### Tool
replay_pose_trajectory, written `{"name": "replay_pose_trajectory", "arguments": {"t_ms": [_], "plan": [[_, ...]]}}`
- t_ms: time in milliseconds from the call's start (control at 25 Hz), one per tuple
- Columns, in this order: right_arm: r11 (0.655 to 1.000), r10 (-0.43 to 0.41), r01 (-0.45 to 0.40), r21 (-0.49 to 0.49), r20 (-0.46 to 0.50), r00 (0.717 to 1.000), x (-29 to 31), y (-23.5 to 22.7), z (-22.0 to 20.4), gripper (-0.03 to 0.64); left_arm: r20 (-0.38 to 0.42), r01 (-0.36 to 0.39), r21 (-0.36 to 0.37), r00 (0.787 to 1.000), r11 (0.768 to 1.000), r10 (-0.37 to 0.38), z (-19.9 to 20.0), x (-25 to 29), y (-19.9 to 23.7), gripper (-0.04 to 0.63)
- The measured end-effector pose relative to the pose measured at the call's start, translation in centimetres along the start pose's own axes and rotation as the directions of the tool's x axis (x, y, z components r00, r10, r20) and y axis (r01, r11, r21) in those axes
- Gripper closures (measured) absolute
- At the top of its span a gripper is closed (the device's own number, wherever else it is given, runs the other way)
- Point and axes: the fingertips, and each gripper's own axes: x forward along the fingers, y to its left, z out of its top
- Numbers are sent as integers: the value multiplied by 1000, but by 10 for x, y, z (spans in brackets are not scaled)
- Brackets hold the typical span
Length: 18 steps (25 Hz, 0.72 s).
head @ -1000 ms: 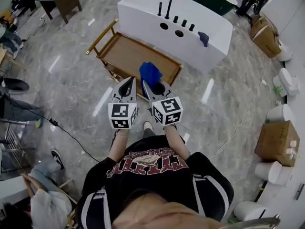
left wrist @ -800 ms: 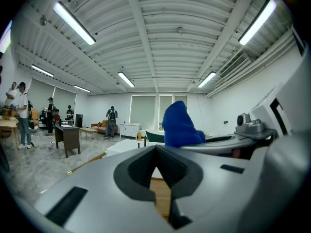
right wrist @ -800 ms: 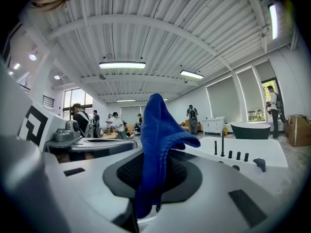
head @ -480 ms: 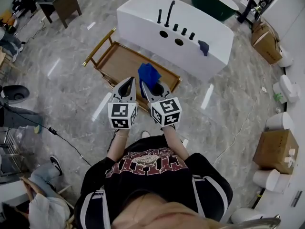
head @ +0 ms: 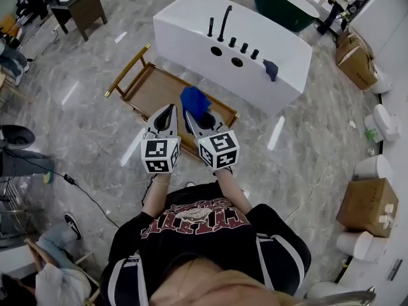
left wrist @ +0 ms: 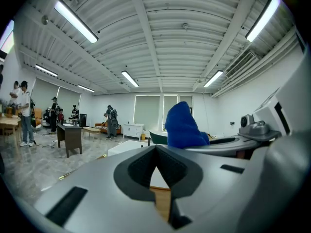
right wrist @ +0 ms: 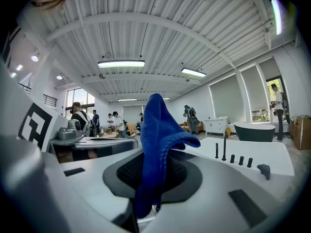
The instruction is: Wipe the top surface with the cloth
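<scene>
Since a second ago the wooden tray table (head: 150, 88) has slid nearer, now right under both gripper tips; the grippers sit a touch further left. Right gripper (head: 190, 116): jaws clamped on the blue cloth (head: 194, 99), which stands up past the tips, one fold flopping right (plain in the right gripper view). The cloth hangs over the table's near right part. Left gripper (head: 169, 109): jaws together, nothing between them, just left of the right one. Beyond the table is a white tub unit (head: 191, 24) with a black tap (head: 224, 21). A second dark cloth (head: 271, 69) lies on its right end.
</scene>
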Motion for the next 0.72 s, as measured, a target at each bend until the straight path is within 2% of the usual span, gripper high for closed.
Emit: {"name": "replay_pose_trajectory", "arguments": {"t_ms": [280,720], "plan": [[999,-31,31,9,-5,1000,3,-19,-5,537,-13,25,-8,1000,1000,-25,-9,19,-4,548],[994,-101,101,30,18,995,42,-9,7,538,-12,89,21,996,996,-89,6,32,39,548]]}}
